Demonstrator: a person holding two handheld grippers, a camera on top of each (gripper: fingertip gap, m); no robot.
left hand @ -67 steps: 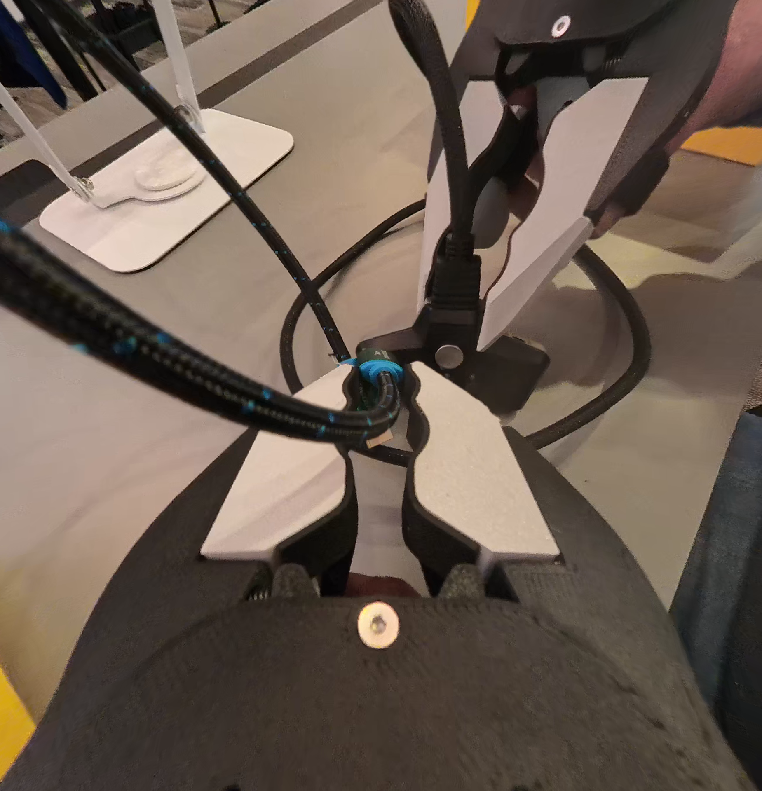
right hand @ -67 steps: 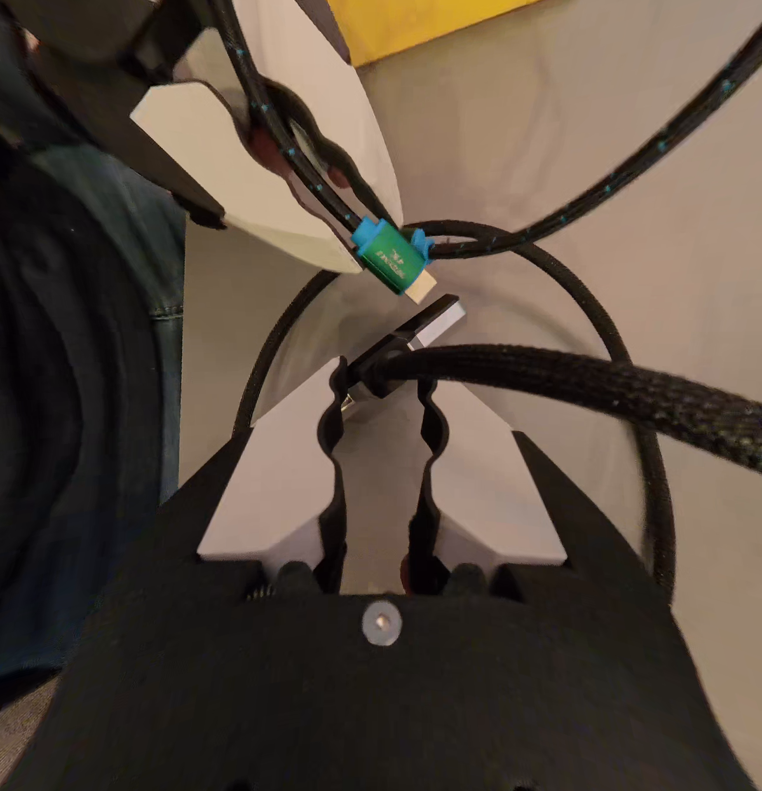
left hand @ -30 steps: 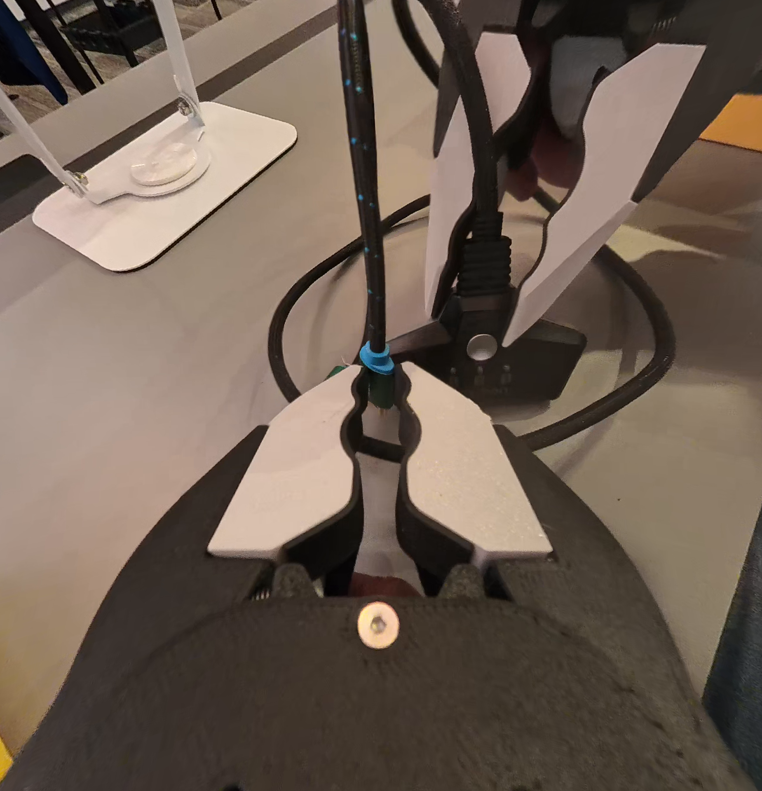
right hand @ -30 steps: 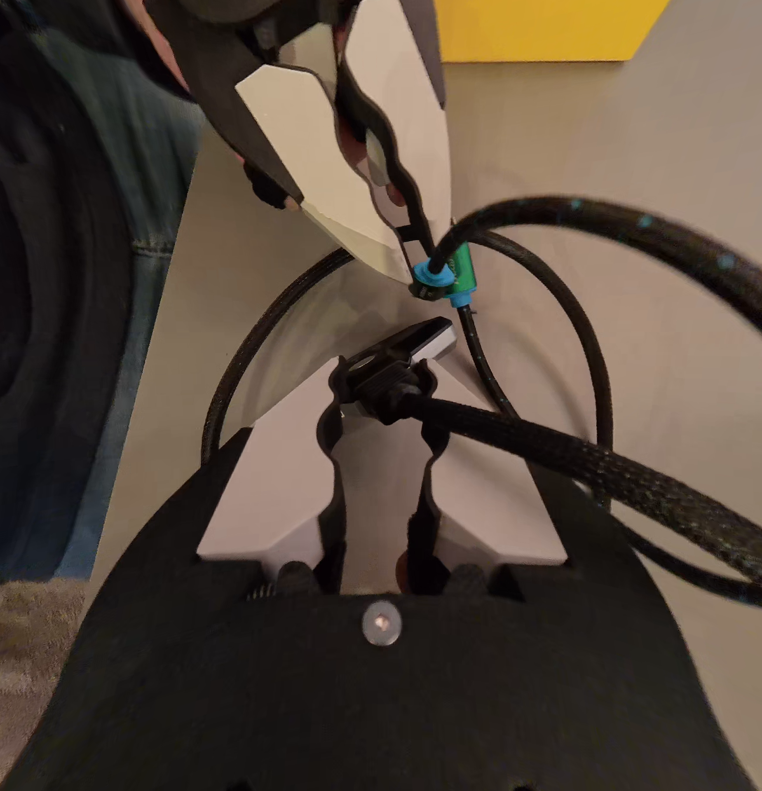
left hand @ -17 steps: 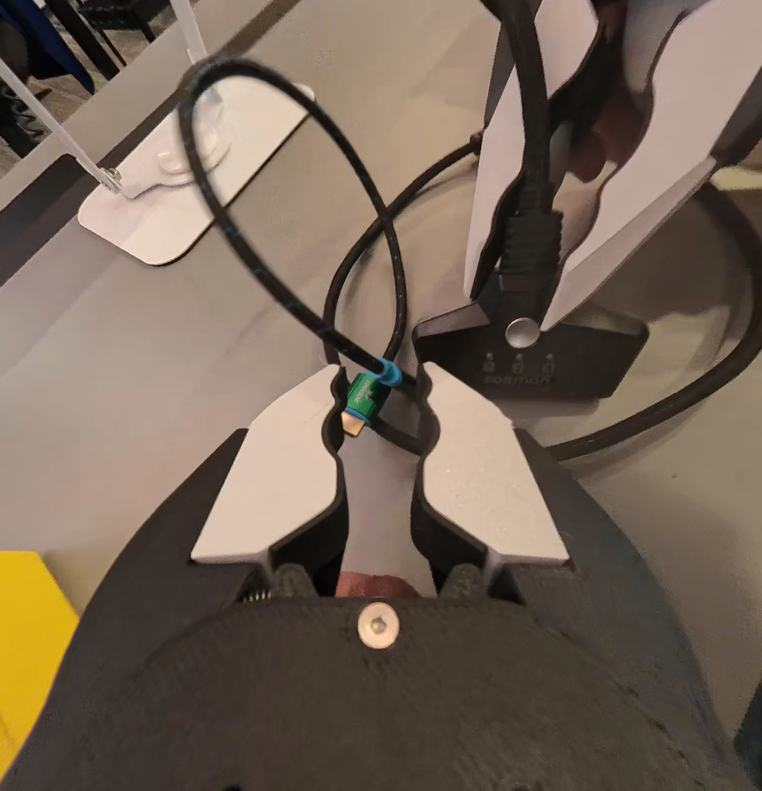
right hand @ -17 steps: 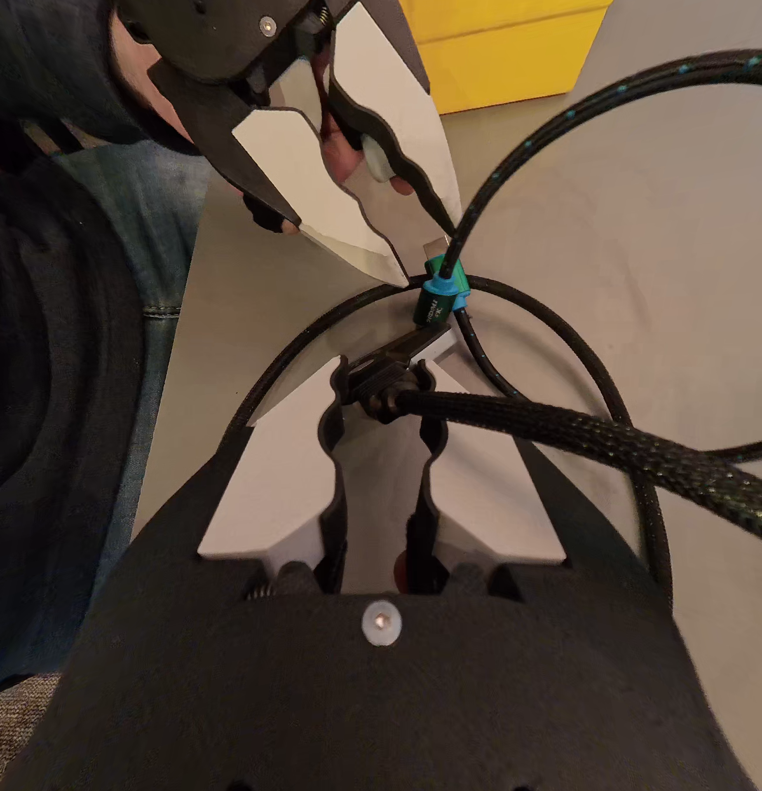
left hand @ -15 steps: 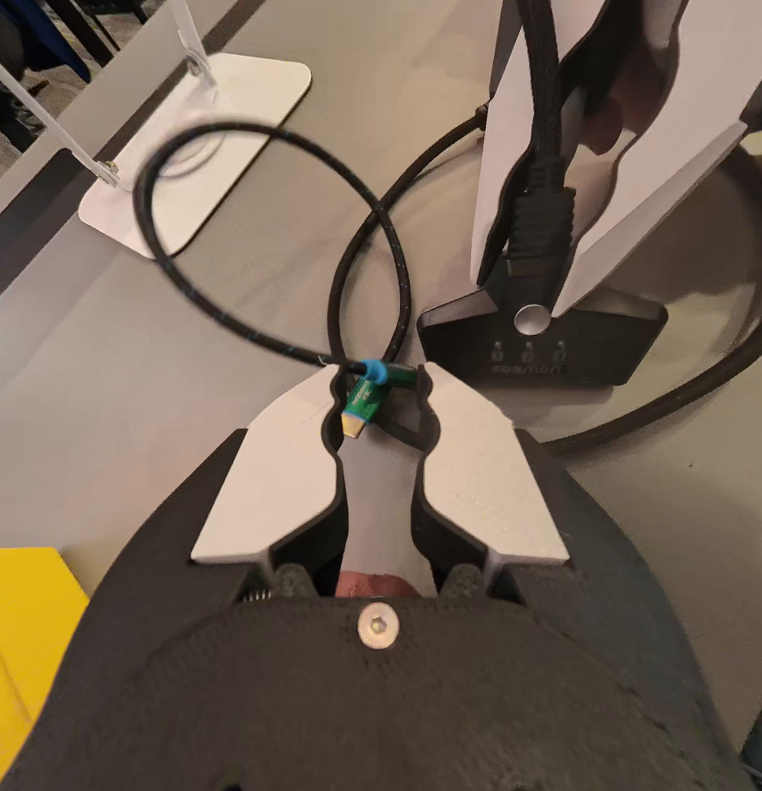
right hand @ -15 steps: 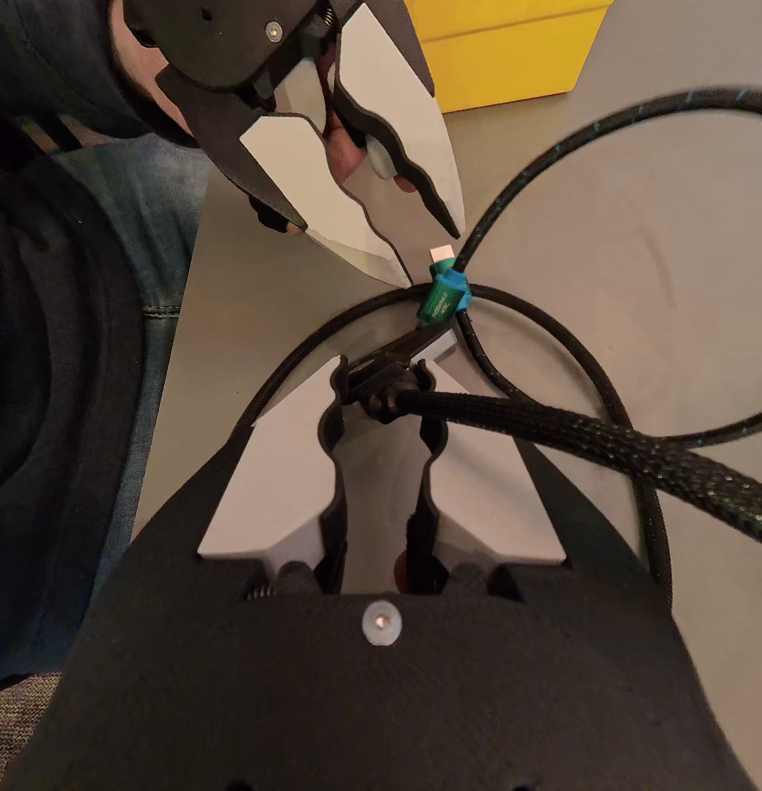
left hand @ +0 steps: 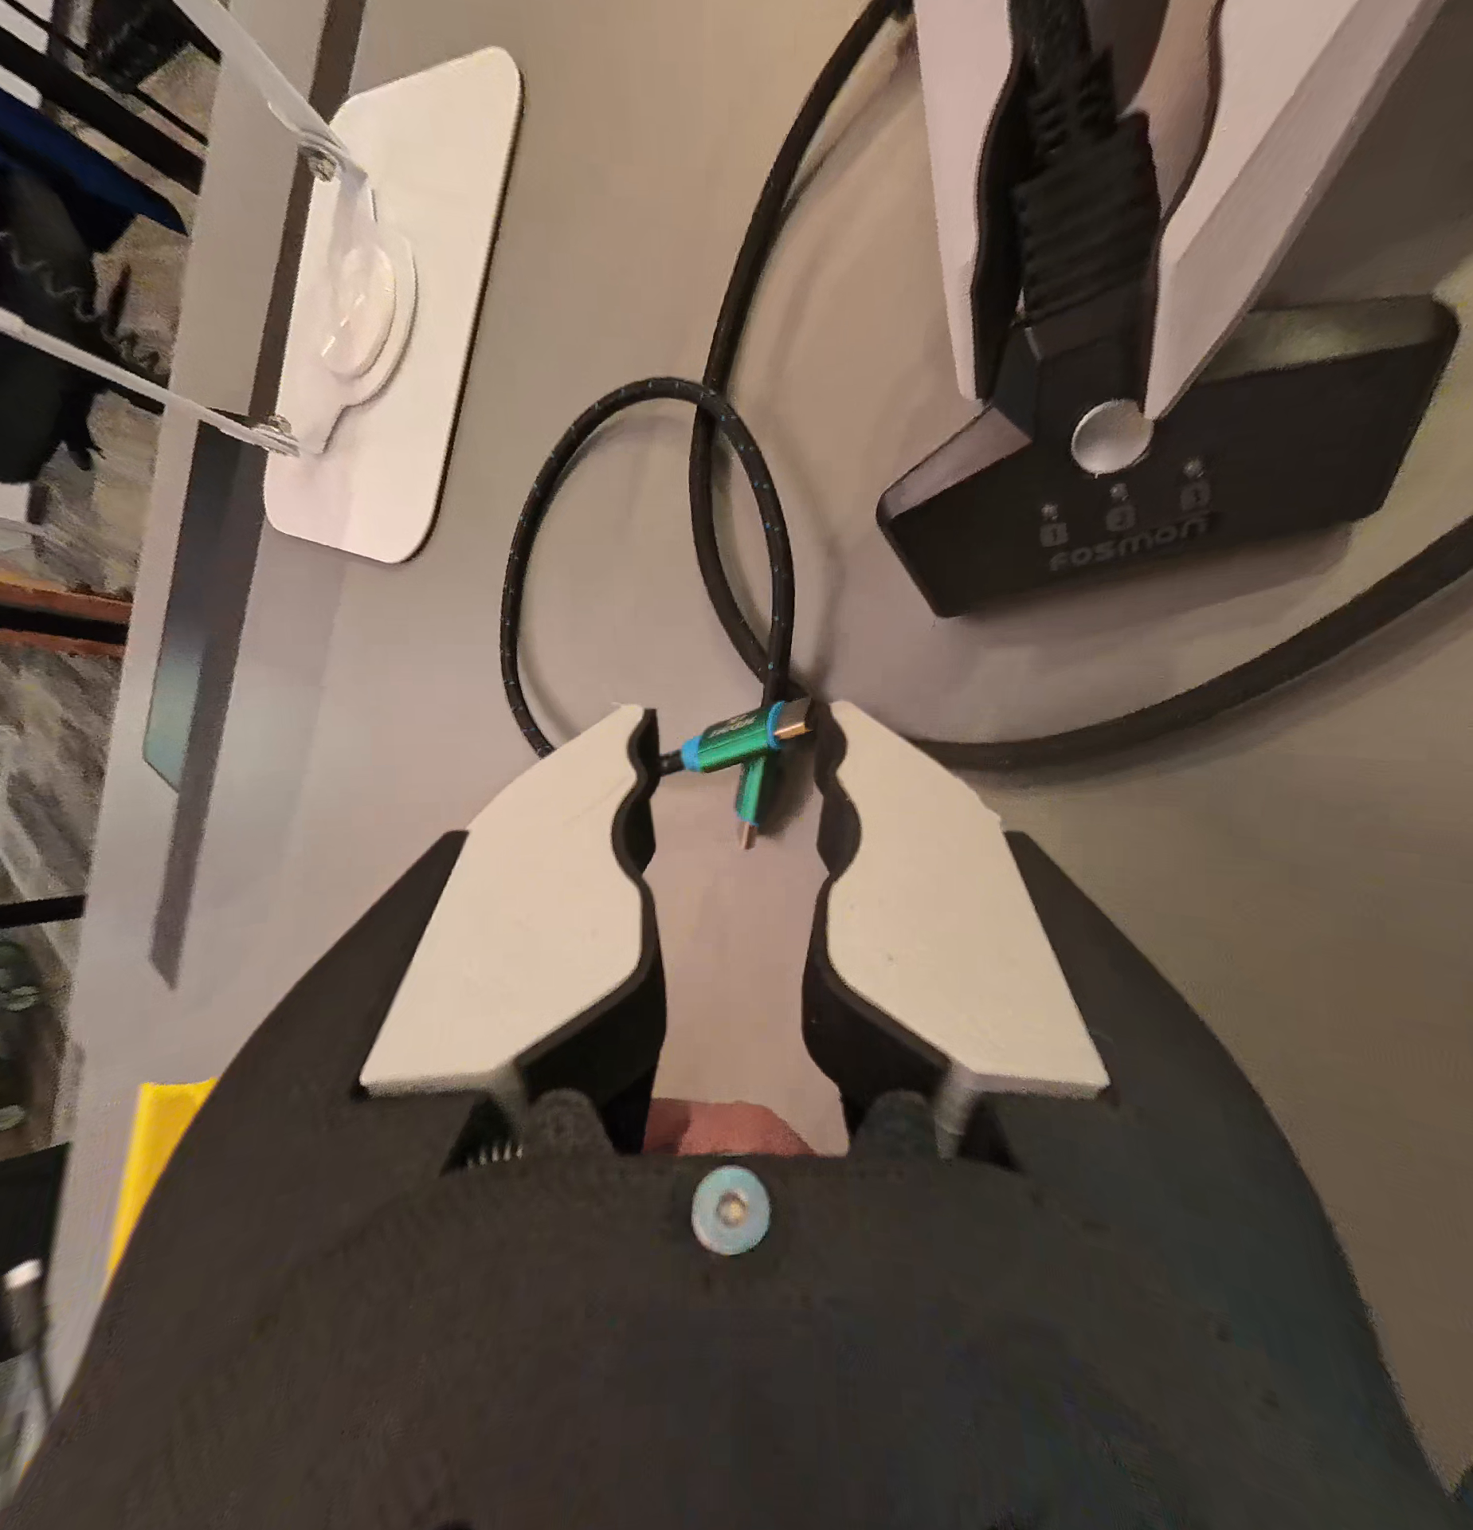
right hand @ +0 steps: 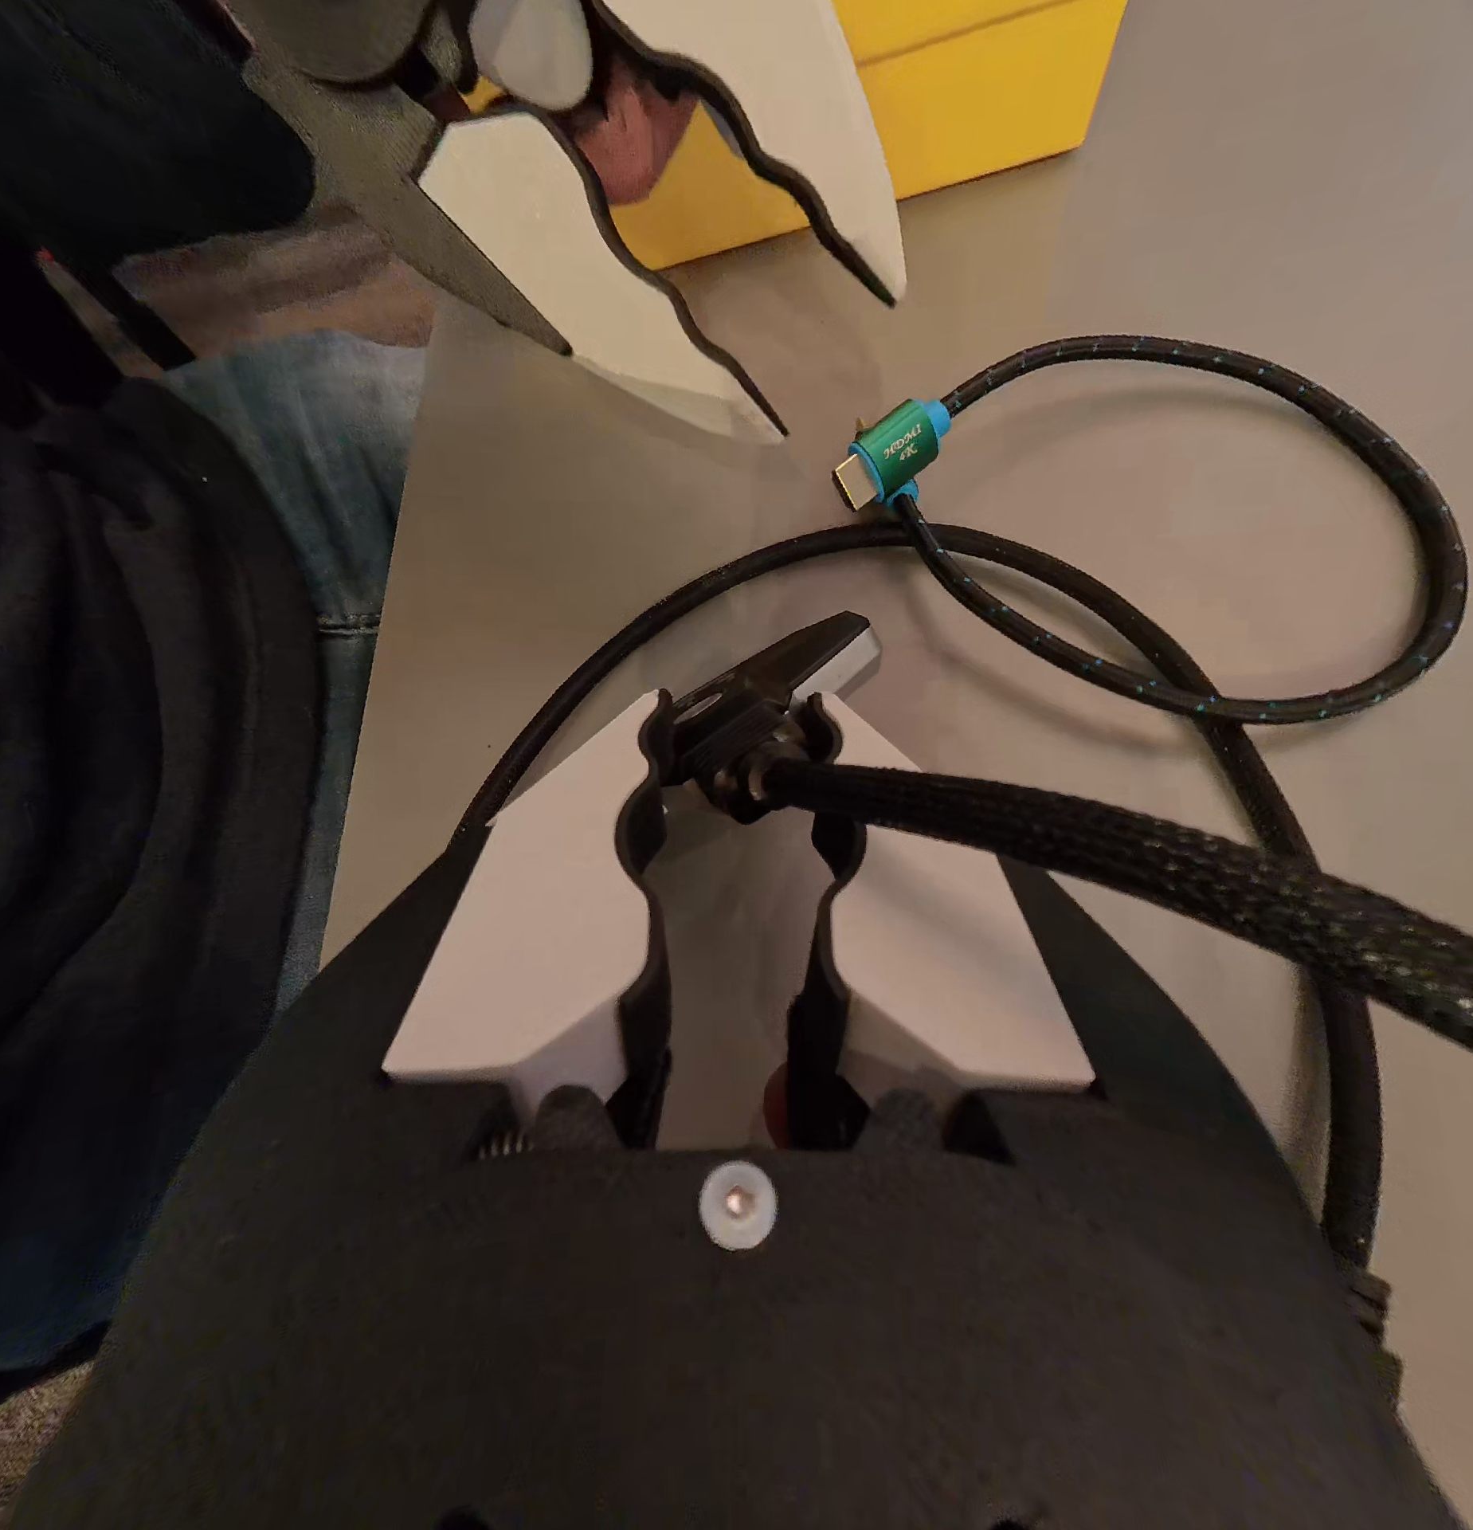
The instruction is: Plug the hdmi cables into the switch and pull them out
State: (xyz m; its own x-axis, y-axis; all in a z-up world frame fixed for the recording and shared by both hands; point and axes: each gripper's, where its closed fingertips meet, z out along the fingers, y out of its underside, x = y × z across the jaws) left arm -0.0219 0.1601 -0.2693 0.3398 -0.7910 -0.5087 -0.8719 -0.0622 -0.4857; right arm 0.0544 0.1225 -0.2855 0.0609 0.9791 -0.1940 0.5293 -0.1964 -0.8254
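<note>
The black switch [left hand: 1171, 488] lies on the grey table, and its edge shows in the right wrist view [right hand: 807, 654]. My right gripper [right hand: 737, 716] is shut on the black plug [right hand: 741, 741] of a thick braided cable [right hand: 1130, 861], which sits in the switch; it also shows in the left wrist view [left hand: 1064, 397]. My left gripper [left hand: 737, 716] is open and empty, just above the short cable's two green plugs [left hand: 737, 733]. They lie loose on the table with the cable looped [left hand: 518, 579]. In the right wrist view the open left gripper [right hand: 832, 360] hangs above one green plug [right hand: 890, 455].
A white stand base [left hand: 393, 306] sits at the far left near the table edge. A yellow box [right hand: 923, 124] stands behind the left gripper. The thick black cable [left hand: 766, 207] circles the switch. A person's jeans [right hand: 327, 464] are at the table's edge.
My left gripper has let go of the green plug, opened and drawn back. The short cable has dropped into a loop on the table. My right gripper still grips the black plug.
</note>
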